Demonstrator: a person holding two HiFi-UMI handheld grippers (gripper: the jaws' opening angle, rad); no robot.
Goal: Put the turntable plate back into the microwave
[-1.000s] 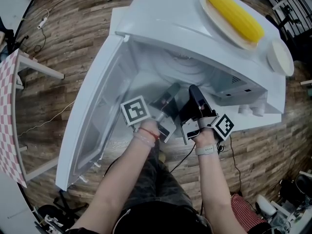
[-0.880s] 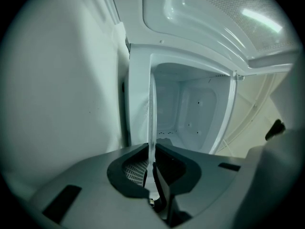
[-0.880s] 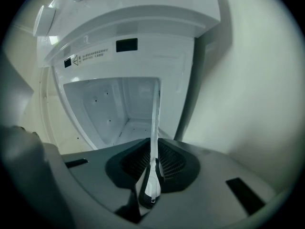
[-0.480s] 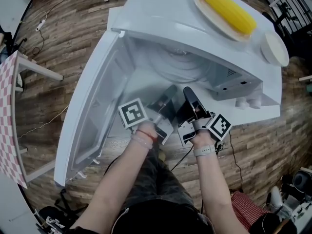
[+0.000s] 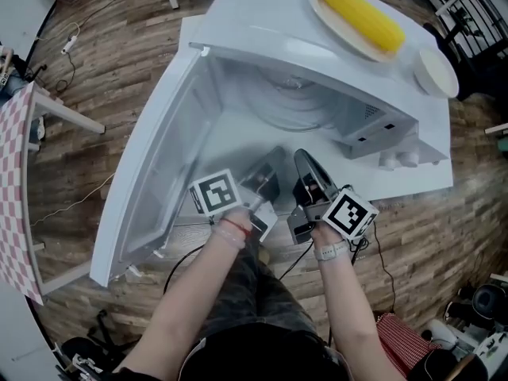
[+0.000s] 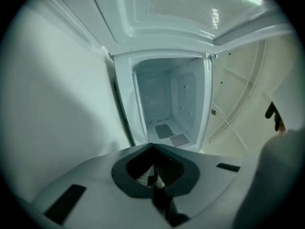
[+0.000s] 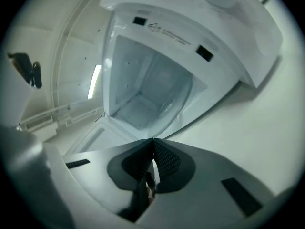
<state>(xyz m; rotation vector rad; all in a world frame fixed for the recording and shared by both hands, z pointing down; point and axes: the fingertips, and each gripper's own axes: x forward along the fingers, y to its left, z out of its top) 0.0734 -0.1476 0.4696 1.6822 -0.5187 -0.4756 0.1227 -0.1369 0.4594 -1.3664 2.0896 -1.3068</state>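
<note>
The white microwave (image 5: pixel 333 54) stands with its door (image 5: pixel 151 173) swung open to the left. Inside its cavity lies the round glass turntable plate (image 5: pixel 298 105), partly hidden under the top panel. My left gripper (image 5: pixel 274 159) and right gripper (image 5: pixel 303 159) sit side by side just in front of the cavity mouth, both shut with nothing between the jaws. In the left gripper view the left gripper (image 6: pixel 152 146) points at the open cavity (image 6: pixel 164 104). In the right gripper view the right gripper (image 7: pixel 152 141) faces the cavity (image 7: pixel 147 94) too.
On top of the microwave a plate holds a yellow corn cob (image 5: pixel 361 14), with a small white dish (image 5: pixel 435 71) beside it. Control knobs (image 5: pixel 397 159) sit at the microwave's right front. A checked table (image 5: pixel 20 197) stands at the left on the wooden floor.
Both grippers have drawn back from the cavity mouth toward the person. They stay shut and side by side.
</note>
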